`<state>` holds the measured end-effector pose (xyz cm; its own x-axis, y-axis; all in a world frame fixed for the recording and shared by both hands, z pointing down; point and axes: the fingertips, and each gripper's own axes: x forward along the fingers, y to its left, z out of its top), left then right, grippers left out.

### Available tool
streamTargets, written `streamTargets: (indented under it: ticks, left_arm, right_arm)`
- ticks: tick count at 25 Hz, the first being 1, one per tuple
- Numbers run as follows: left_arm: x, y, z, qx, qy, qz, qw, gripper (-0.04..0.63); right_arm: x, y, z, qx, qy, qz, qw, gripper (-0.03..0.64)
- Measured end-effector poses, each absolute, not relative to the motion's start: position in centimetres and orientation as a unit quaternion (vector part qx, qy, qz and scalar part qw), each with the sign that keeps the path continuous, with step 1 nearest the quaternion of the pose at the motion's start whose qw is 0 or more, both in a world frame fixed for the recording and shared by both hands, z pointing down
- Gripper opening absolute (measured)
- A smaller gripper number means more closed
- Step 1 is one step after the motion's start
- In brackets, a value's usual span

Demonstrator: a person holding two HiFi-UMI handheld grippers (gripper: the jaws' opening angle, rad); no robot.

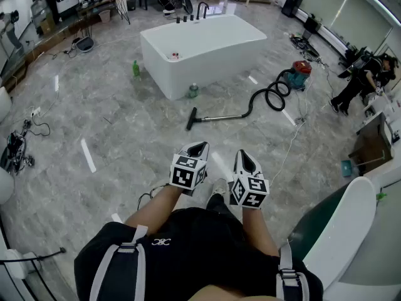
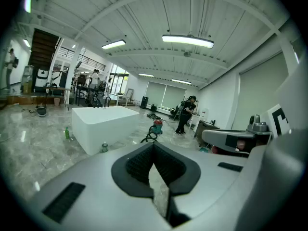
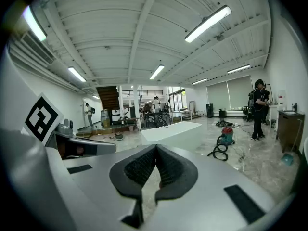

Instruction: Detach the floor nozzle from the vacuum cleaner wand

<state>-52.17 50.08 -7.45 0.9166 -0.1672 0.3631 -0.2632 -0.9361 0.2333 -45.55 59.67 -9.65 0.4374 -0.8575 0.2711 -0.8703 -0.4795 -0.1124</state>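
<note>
Hanging side by side just ahead of the wearer's black shirt (image 1: 188,243), the left gripper (image 1: 198,148) and the right gripper (image 1: 245,157) each have their jaws pressed together with nothing between the pads, and both point forward and slightly down over the grey marbled floor (image 1: 125,143). Neither gripper touches any part of the vacuum cleaner. Well beyond them, at about 12 o'clock, the black floor nozzle (image 1: 191,118) lies flat on the floor, joined to the silver wand (image 1: 220,117), which runs off toward 3 o'clock from the nozzle. At the wand's far end the black hose (image 1: 270,95) coils in loops on the floor, toward 1 o'clock from the grippers, and leads to the red-and-teal vacuum canister (image 1: 301,74) farther out at about 2 o'clock. Past the nozzle, at 12 o'clock, stands a large white bathtub (image 1: 203,49), with a small jar (image 1: 193,91) at its near corner and a green bottle (image 1: 135,68) on the floor at its 9 o'clock side. Farthest off at 2 o'clock, another person (image 1: 360,83) in black bends near the wall.
</note>
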Motion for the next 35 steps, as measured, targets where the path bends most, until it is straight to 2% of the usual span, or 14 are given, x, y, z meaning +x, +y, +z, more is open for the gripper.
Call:
streamTargets:
  ticks: [11, 24, 31, 35]
  left_arm:
    - [-44.4, 45.3, -6.6, 0.966, -0.135, 0.176, 0.136, 0.0]
    - [-25.3, 38.1, -10.4, 0.967, -0.172, 0.147, 0.114, 0.0]
    - [-16.1, 37.3, -9.2, 0.966, -0.17, 0.164, 0.108, 0.0]
    - [-13.3, 37.0, -8.6, 0.964, -0.173, 0.17, 0.108, 0.0]
  right_arm:
    - [-36.7, 54.1, -9.2, 0.834, -0.534, 0.137, 0.017, 0.006]
    - [-17.0, 46.6, -12.5, 0.816, -0.566, 0.114, 0.011, 0.006]
    - [-8.6, 45.5, -10.7, 0.811, -0.569, 0.136, 0.013, 0.006]
    - [-5.8, 45.0, -9.7, 0.807, -0.571, 0.148, 0.015, 0.006]
